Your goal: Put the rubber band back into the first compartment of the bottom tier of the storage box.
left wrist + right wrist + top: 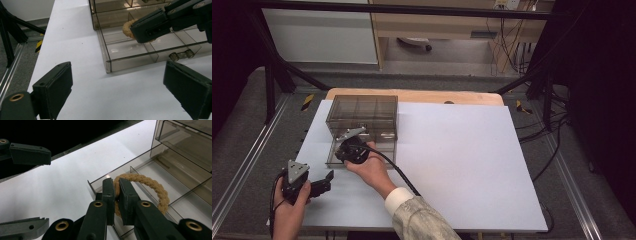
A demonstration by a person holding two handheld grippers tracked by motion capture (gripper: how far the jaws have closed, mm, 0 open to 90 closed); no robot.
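Your right gripper (116,195) is clamped on a tan rope ring (150,186), one jaw on each side of the cord, holding it over the pulled-out drawer (140,170) of the smoky plastic cabinet (362,115). The ring sits above the drawer's front left compartment, close to the divider and the front wall. Your left gripper (120,87) is spread wide with nothing between its jaws, resting low over the white board (452,160) just short of the drawer's front corner. Bare board stretches to your right of the cabinet; the board's left edge lies near your left hand (287,210).
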